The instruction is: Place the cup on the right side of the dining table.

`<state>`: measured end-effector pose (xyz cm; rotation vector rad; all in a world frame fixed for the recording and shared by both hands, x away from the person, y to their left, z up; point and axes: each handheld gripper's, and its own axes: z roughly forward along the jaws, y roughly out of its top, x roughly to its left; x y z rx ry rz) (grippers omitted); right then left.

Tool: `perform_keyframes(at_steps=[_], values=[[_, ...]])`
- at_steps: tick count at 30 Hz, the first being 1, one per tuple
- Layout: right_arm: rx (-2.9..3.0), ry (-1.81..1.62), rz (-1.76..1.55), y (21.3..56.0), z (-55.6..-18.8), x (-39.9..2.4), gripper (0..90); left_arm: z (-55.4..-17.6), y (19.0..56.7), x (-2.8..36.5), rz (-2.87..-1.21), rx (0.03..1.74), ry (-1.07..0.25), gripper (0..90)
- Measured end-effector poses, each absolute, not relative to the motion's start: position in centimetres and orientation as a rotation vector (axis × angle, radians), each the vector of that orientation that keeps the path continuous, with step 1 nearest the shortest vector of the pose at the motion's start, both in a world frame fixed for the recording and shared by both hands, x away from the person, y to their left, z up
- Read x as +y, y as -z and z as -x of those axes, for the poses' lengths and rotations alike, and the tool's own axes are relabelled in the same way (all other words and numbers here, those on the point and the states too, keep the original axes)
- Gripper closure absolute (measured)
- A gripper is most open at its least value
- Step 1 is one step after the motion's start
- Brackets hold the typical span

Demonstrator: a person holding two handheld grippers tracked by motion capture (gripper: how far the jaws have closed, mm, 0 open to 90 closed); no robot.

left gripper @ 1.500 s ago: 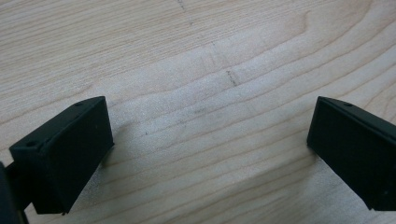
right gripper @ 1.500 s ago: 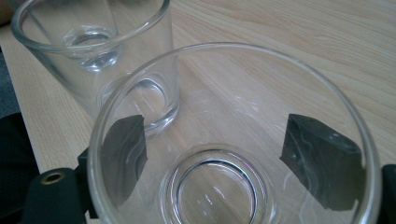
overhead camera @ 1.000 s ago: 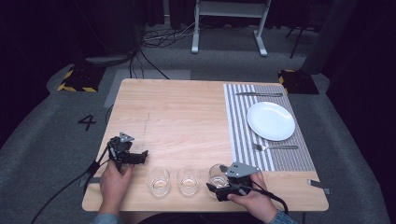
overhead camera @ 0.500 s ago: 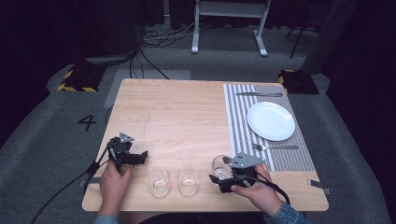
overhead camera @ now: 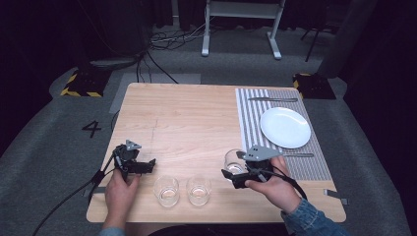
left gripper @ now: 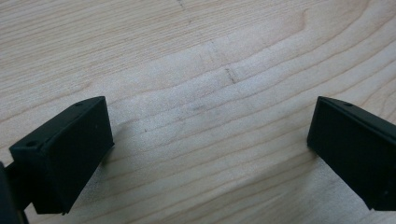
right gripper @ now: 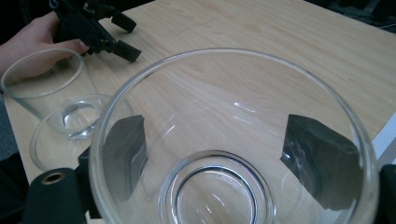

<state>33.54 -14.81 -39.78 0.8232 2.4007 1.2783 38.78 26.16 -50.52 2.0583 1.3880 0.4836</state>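
My right gripper point(overhead camera: 232, 172) is shut on a clear drinking glass point(overhead camera: 234, 159) near the table's front, just left of the striped placemat point(overhead camera: 250, 123). In the right gripper view the glass point(right gripper: 224, 116) is seen from above its wide rim, with one black jaw on each side of its wall. Two more empty glasses point(overhead camera: 166, 190) point(overhead camera: 198, 190) stand side by side at the front edge. At the front left my left gripper point(overhead camera: 146, 165) rests open, close over bare wood, with nothing between its jaws point(left gripper: 205, 144).
On the placemat lie a white plate point(overhead camera: 285, 127), a knife point(overhead camera: 273, 100) behind it and a fork point(overhead camera: 297, 155) in front. A grey utensil point(overhead camera: 335, 195) lies at the table's front right. Cables trail off the front left edge.
My right gripper has carried the glass away from the front edge and out of the row, toward the placemat. The left gripper has stayed put.
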Motion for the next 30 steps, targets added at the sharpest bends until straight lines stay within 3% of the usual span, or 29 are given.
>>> perform_keyframes(at_steps=[30], values=[[2.290, -1.187, -0.922, 32.6, -41.6, -17.4, 19.7, -38.7, 50.5, 26.2, -2.055, 1.394, -0.484, 0.4]])
